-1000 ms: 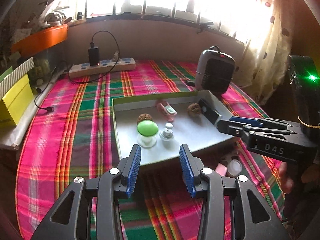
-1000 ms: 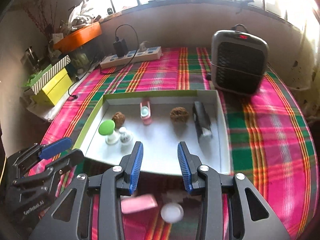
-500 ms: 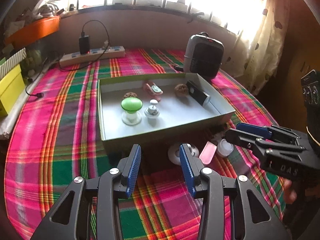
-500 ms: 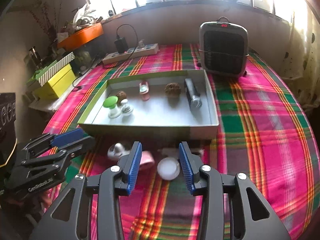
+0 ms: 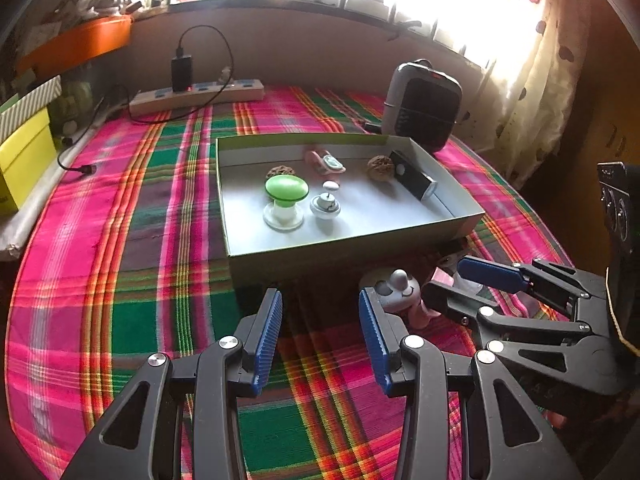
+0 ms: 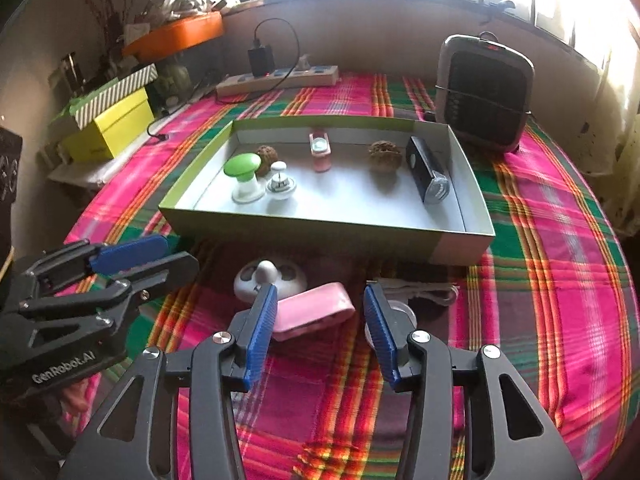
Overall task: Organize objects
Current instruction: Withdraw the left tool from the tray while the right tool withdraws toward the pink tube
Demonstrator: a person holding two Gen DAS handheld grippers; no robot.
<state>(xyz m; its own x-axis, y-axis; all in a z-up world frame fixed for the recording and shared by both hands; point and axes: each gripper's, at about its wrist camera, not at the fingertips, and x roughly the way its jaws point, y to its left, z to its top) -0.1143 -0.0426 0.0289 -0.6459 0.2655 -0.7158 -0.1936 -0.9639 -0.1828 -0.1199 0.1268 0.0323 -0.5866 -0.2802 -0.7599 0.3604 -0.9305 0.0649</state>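
Observation:
A shallow box (image 6: 332, 236) (image 5: 340, 248) on the plaid cloth holds a green mushroom toy (image 6: 242, 170) (image 5: 286, 190), a small white bell-like piece (image 6: 280, 184), two brown balls (image 6: 384, 154), a pink item (image 6: 320, 148) and a black device (image 6: 426, 174). In front of the box lie a white round toy (image 6: 270, 278) (image 5: 394, 290), a pink case (image 6: 314, 312) and a white disc (image 6: 394, 308). My right gripper (image 6: 320, 316) is open over the pink case. My left gripper (image 5: 320, 320) is open and empty, left of the white toy.
A dark heater (image 6: 486, 92) stands behind the box at right. A power strip with charger (image 6: 276, 76) lies at the back. A yellow box (image 6: 110, 130) and an orange tray (image 6: 176, 36) sit at the left. A curtain (image 5: 532, 80) hangs at right.
Both grippers have pulled back from above the box toward the near side of the table. The items in front of the box have come into view, and the right gripper now straddles the pink case.

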